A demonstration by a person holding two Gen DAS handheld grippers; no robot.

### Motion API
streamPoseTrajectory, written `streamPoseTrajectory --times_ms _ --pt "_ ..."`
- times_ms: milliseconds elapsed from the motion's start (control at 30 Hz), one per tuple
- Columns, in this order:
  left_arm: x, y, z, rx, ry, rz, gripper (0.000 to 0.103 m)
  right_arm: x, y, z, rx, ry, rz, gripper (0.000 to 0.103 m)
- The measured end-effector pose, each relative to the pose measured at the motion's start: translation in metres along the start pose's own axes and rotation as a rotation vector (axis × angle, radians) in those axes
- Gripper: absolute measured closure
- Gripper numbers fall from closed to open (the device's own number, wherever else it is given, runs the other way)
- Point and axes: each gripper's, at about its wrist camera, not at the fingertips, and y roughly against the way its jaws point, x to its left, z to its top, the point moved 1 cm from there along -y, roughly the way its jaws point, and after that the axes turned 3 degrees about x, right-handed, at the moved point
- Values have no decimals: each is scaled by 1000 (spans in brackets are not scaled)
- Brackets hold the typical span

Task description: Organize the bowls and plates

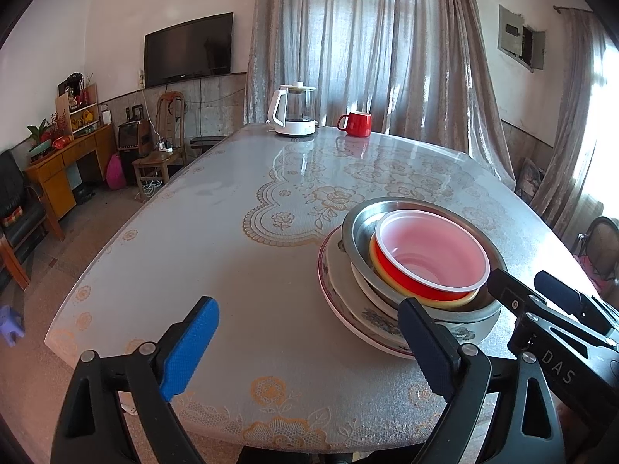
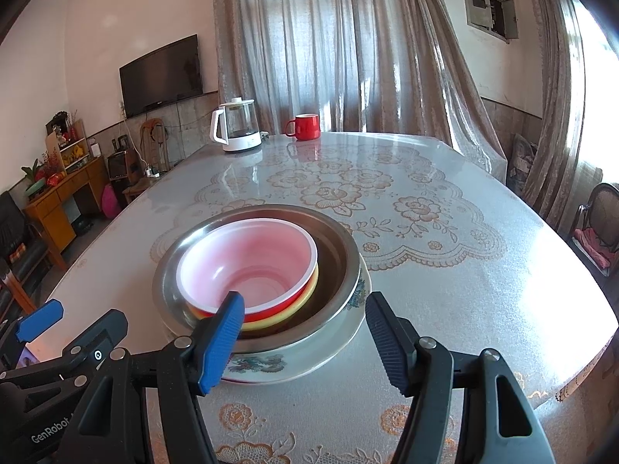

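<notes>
A stack of dishes stands near the table's front edge. A red plastic bowl (image 1: 429, 259) (image 2: 247, 263) sits in a yellow bowl (image 1: 462, 301) (image 2: 286, 315), inside a steel basin (image 1: 361, 228) (image 2: 336, 266), on flowered ceramic plates (image 1: 344, 297) (image 2: 309, 355). My left gripper (image 1: 309, 344) is open and empty, left of and in front of the stack. My right gripper (image 2: 305, 332) is open and empty, just in front of the stack, its fingers astride the near rim without touching. It also shows in the left wrist view (image 1: 541, 290).
A white electric kettle (image 1: 293, 110) (image 2: 236, 125) and a red mug (image 1: 356, 123) (image 2: 305, 127) stand at the far edge of the lace-covered table (image 1: 216, 239) (image 2: 445, 263). Chairs, a wooden cabinet and curtains surround the table.
</notes>
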Motion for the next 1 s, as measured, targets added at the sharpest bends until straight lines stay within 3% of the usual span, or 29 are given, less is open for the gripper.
streamPoseTrajectory --times_ms 1000 --pt "0 0 2 -23 5 -33 9 -4 0 -2 3 -2 5 37"
